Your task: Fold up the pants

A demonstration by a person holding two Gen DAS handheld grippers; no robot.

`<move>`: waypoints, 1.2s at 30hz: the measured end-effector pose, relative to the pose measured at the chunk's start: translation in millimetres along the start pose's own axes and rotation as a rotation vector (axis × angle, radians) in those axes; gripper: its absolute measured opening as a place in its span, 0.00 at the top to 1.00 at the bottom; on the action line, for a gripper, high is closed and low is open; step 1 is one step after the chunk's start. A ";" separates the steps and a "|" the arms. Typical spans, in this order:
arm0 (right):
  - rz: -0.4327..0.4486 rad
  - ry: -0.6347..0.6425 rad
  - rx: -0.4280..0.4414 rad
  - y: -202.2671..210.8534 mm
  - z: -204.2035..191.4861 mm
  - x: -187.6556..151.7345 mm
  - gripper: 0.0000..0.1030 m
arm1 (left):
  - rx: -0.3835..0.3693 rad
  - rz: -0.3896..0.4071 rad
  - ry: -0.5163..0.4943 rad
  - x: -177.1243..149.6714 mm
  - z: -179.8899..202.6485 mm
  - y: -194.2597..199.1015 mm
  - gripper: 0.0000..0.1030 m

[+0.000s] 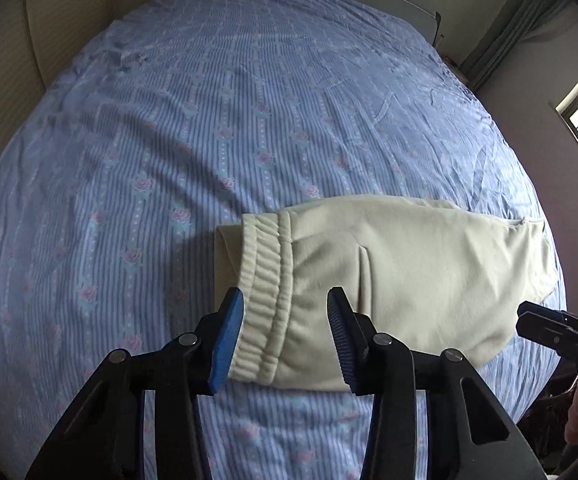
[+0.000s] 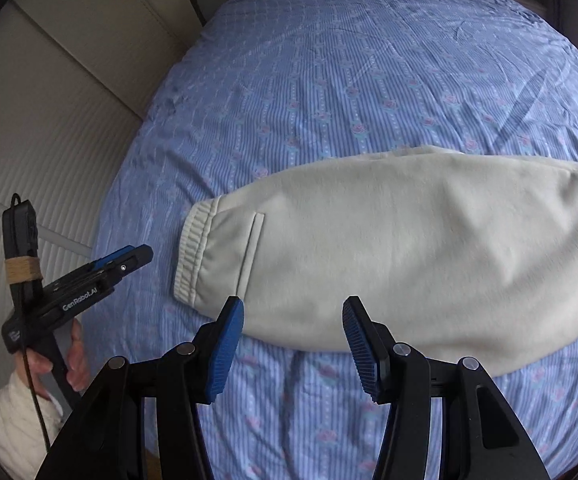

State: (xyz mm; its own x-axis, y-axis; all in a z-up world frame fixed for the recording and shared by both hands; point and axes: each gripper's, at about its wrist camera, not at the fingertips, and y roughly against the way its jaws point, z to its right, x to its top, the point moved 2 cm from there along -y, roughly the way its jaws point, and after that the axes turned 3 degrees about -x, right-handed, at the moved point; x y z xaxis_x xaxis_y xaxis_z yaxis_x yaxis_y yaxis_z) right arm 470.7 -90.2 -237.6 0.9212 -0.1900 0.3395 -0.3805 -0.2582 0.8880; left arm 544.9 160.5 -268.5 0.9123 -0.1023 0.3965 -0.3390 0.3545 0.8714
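Bed [image 1: 249,100] fills the room, covered in a blue striped sheet with small pink roses, creased in places

Cream pants [image 1: 389,276] lie folded across the near part of the bed, long axis running side to side. Ribbed waistband [image 1: 265,292] at the left end, a thinner layer sticking out from under it; a pocket slit just right of the band

Left gripper [image 1: 285,340] points steeply down over the waistband end. Jaws apart, blue pads not pressing anything; in its own view the band and the near left corner of the pants sit between the two pads, whether touching cloth cannot be told

Right gripper [image 2: 293,348] points down over the near edge of the pants, right of the pocket slit. Jaws apart, nothing clamped; the near hem shows in the gap between its pads, sheet below it

From the right view, the left gripper appears off the bed's left edge, held by a hand [image 2: 69,364] in a white sleeve [image 2: 13,412]
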 end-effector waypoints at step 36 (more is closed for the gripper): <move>-0.047 0.077 -0.030 -59.4 -45.3 21.4 0.48 | -0.215 0.084 0.254 67.1 -67.5 -62.6 0.93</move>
State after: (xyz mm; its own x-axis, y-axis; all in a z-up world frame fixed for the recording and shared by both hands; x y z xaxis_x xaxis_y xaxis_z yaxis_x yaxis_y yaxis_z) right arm 516.7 -35.9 -269.0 0.9419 -0.1042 0.3192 -0.3352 -0.2368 0.9119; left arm 642.8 194.2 -316.0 0.9206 0.1606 0.3559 -0.3836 0.5425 0.7474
